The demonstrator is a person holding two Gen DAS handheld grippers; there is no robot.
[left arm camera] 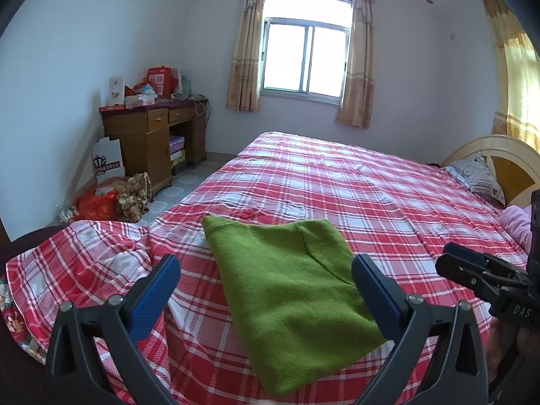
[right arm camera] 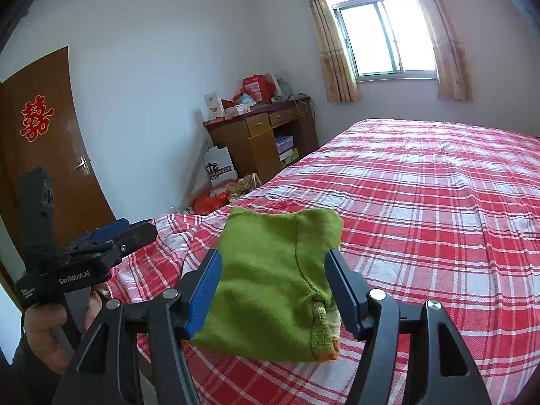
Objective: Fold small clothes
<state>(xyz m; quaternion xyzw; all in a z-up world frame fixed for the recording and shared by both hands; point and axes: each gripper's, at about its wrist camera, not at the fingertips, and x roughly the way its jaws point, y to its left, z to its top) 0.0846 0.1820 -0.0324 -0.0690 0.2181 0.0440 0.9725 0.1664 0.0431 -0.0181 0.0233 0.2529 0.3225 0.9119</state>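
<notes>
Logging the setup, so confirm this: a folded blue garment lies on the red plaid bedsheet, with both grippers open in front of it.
Wrong in one respect: the garment is green, not blue, as the left wrist view shows. It does lie folded on the red plaid bedsheet, with the left gripper and right gripper open.

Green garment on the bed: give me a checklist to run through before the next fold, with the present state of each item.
1. Green garment lies flat on the plaid sheet: ok.
2. Left claw open, holding nothing: ok.
3. Right claw open, holding nothing: ok.
4. Garment free of other things on top: ok.
5. Sheet smooth under the garment: not ok, it is rumpled toward the bed's corner.
6. Garment already folded once: cannot tell.
</notes>
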